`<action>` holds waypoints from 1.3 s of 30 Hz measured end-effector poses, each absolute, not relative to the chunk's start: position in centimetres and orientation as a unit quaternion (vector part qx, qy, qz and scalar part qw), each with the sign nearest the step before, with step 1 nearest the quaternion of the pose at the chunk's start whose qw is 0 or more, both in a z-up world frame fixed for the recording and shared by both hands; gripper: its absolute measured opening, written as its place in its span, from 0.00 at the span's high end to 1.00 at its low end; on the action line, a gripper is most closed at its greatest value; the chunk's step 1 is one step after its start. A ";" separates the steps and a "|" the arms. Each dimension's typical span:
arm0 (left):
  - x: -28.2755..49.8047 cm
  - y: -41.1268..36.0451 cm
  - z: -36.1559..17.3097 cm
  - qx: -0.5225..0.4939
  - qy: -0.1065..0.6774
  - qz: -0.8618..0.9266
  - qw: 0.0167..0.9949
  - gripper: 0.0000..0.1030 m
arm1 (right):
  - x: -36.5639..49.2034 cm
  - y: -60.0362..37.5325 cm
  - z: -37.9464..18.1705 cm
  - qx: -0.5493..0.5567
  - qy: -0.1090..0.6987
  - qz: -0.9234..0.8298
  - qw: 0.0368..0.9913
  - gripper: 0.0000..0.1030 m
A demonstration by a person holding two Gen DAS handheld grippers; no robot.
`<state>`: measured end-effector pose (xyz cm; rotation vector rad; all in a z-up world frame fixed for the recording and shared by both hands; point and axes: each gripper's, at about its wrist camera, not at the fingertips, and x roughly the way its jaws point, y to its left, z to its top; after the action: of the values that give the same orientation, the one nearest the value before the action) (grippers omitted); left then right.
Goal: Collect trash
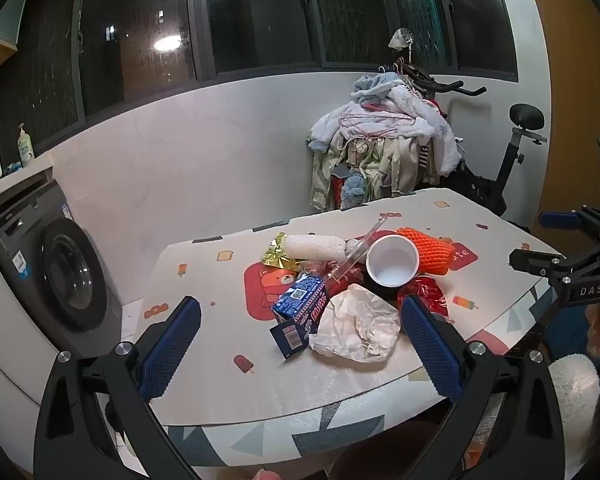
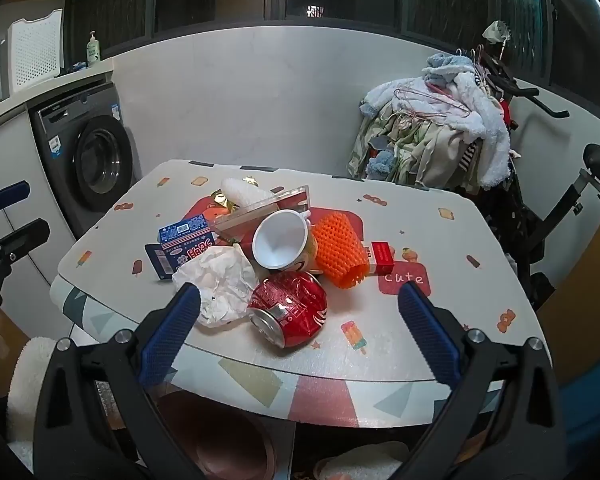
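Observation:
A heap of trash lies on the patterned table [image 1: 228,392] [image 2: 440,352]. It holds a crumpled white paper [image 1: 356,326] [image 2: 220,280], a blue carton [image 1: 300,306] [image 2: 188,238], a white cup [image 1: 392,266] [image 2: 280,240], orange foam net [image 1: 424,250] [image 2: 342,254], a crushed red can [image 2: 288,306], white foam net [image 1: 314,248] [image 2: 242,192], a clear plastic case [image 2: 264,208] and a small red box [image 2: 382,258]. My left gripper [image 1: 300,344] is open and empty, just short of the paper. My right gripper [image 2: 298,332] is open and empty, near the can.
A washing machine [image 1: 60,276] [image 2: 92,152] stands left of the table. A clothes pile [image 1: 384,148] [image 2: 432,132] on an exercise bike [image 2: 556,216] sits behind it. A brown bin [image 2: 220,436] shows below the table's near edge.

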<state>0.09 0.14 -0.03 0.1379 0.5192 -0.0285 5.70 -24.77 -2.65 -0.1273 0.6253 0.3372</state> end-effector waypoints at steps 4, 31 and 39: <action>0.4 0.6 0.1 0.066 0.258 -0.011 0.964 0.05 | 5.6 -24.6 -2.9 -0.061 0.305 0.168 0.935 0.05; -0.3 0.5 -0.2 0.062 0.247 -0.008 0.967 0.05 | 5.0 -24.5 -2.0 -0.076 0.291 0.156 0.941 0.05; -0.5 0.6 -0.5 0.058 0.249 -0.009 0.967 0.05 | 5.0 -24.5 -2.1 -0.077 0.291 0.156 0.941 0.05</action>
<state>-0.46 0.60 -0.53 0.1168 0.5042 -0.0178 4.97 -24.49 -2.13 -0.1573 0.5947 0.3187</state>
